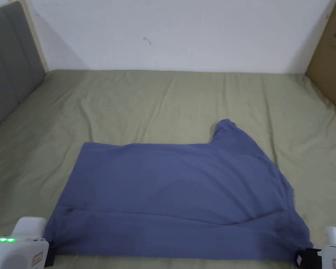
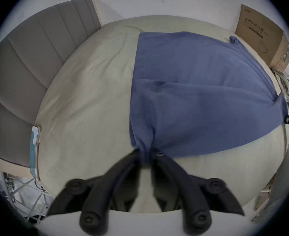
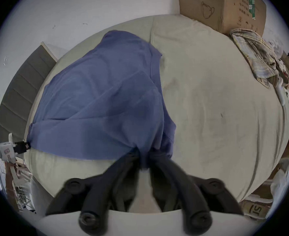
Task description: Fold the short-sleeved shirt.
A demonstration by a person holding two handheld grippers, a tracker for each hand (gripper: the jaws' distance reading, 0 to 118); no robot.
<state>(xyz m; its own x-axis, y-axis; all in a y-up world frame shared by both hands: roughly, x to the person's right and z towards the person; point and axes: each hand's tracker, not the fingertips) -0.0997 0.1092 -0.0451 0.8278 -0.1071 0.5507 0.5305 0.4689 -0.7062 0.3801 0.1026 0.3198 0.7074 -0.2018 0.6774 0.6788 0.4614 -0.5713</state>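
While the blue shirt (image 1: pixel 177 196) lies spread on the bed (image 1: pixel 146 101), one sleeve at 1 o'clock, left tongs (image 2: pixel 146 154) and right tongs (image 3: pixel 143 154) each pinch a near corner; one lengthwise fold looks done; more remain.

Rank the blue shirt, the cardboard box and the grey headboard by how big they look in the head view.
1. Blue shirt, largest by far, spread over the bed near the camera.
2. Grey headboard.
3. Cardboard box.
The last two are cut off by the frame edges and look alike, so their order is unsure.
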